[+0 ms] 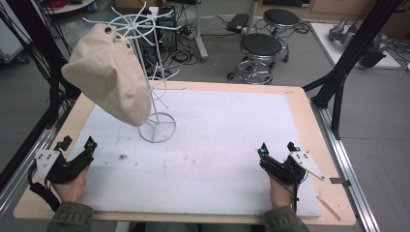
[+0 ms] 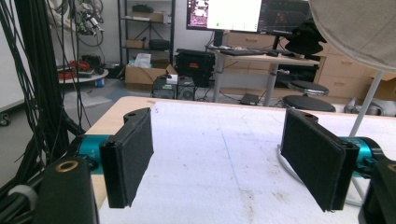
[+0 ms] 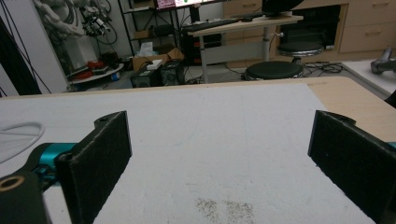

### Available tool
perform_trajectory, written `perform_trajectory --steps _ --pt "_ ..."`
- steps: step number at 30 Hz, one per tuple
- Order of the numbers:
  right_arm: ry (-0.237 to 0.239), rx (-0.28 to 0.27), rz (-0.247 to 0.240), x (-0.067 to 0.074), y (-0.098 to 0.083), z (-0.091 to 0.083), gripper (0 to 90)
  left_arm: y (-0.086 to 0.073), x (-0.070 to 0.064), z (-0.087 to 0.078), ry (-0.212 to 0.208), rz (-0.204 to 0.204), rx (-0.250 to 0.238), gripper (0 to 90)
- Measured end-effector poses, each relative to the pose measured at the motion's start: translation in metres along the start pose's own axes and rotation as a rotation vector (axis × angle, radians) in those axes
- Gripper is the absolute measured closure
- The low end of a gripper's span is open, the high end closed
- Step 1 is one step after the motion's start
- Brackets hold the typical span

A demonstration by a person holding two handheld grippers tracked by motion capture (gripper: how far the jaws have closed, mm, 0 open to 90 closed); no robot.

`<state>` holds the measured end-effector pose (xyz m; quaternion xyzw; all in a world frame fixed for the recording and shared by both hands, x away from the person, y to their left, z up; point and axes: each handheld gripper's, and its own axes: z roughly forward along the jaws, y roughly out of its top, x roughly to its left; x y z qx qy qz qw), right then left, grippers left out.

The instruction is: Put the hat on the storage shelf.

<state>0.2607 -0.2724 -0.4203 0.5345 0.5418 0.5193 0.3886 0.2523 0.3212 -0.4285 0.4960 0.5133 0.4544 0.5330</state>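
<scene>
A beige cloth hat (image 1: 109, 72) hangs on a white wire stand (image 1: 157, 126) at the left middle of the table; its brim edge (image 2: 359, 28) shows at the top right of the left gripper view. My left gripper (image 1: 77, 143) rests near the front left of the white mat, jaws wide apart with nothing between them, also seen as left gripper (image 2: 224, 163). My right gripper (image 1: 277, 146) sits at the front right, likewise open and empty, seen as right gripper (image 3: 219, 158). Both grippers are well clear of the hat.
A white mat (image 1: 217, 145) covers most of the wooden table (image 1: 319, 145). The stand's round base ring (image 3: 16, 135) shows at the left of the right gripper view. Black frame posts (image 1: 348, 58) flank the table; stools (image 1: 261, 48) stand beyond its far edge.
</scene>
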Motion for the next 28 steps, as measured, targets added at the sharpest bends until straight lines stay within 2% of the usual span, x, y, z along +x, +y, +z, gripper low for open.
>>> perform_trajectory --steps 10,13,18,28 --pt "0.01 0.011 -0.001 0.0002 -0.0008 0.0007 5.1 -0.0021 -0.0008 -0.0007 -0.003 0.006 0.008 25.6" --pt "0.01 0.012 -0.002 0.0001 -0.0009 0.0011 5.1 -0.0025 -0.0002 -0.0007 -0.003 -0.008 0.006 25.7" --pt "0.014 0.02 -0.006 -0.0002 -0.0014 0.0025 5.1 -0.0029 0.0001 -0.0015 -0.002 -0.008 0.008 25.7" --pt "0.016 0.028 -0.002 -0.0002 -0.0018 0.0035 5.1 -0.0044 -0.0033 -0.0032 -0.02 0.0 0.016 25.7"
